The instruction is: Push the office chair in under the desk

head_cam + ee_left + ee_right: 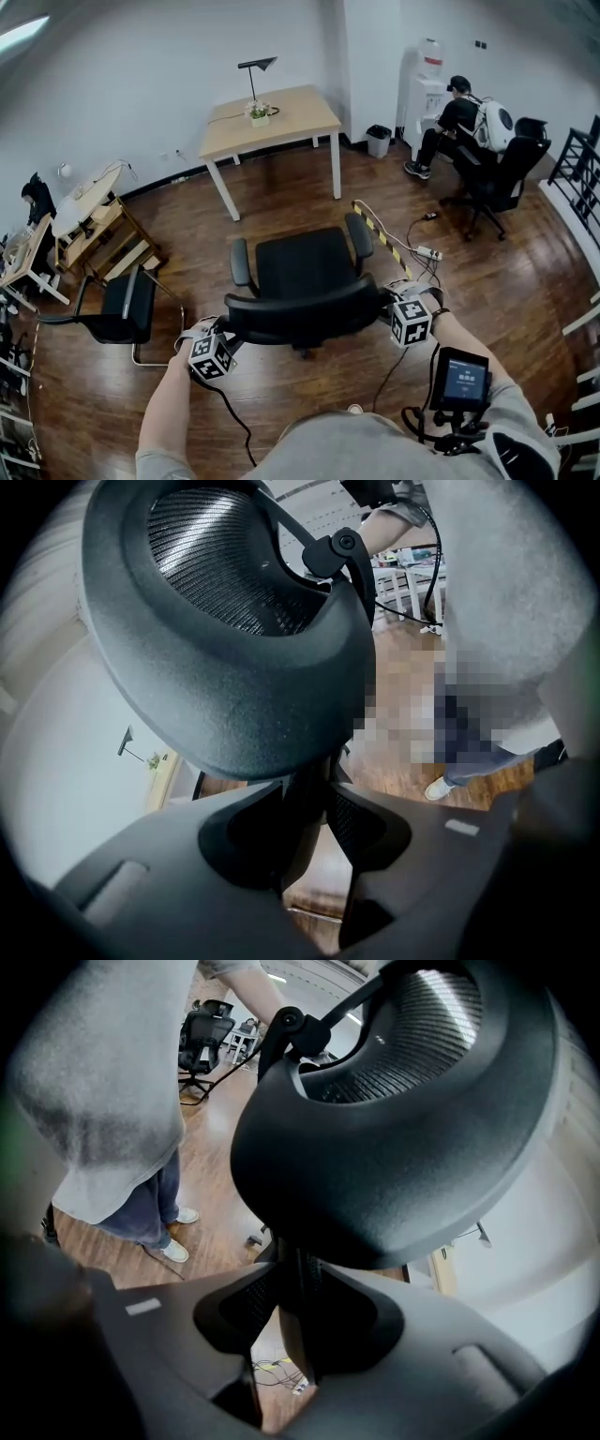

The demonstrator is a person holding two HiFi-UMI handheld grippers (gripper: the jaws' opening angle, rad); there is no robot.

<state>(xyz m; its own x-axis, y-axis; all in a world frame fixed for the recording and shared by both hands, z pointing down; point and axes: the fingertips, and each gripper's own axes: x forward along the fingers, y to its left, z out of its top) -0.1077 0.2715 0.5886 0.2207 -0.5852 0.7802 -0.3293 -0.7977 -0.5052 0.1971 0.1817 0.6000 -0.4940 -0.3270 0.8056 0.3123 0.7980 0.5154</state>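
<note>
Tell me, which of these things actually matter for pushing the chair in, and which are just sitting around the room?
Part of the job:
- office chair, gripped at its backrest by the left tongs and right tongs
- desk, farther ahead

Just lying about:
- lamp and potted plant on the desk
- spare chair
- waste bin
- water dispenser
- power strip

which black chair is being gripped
The office chair in the middle, facing the desk: left gripper and right gripper both clamp its backrest. No gripper is on the left chair or the right chair.
</note>
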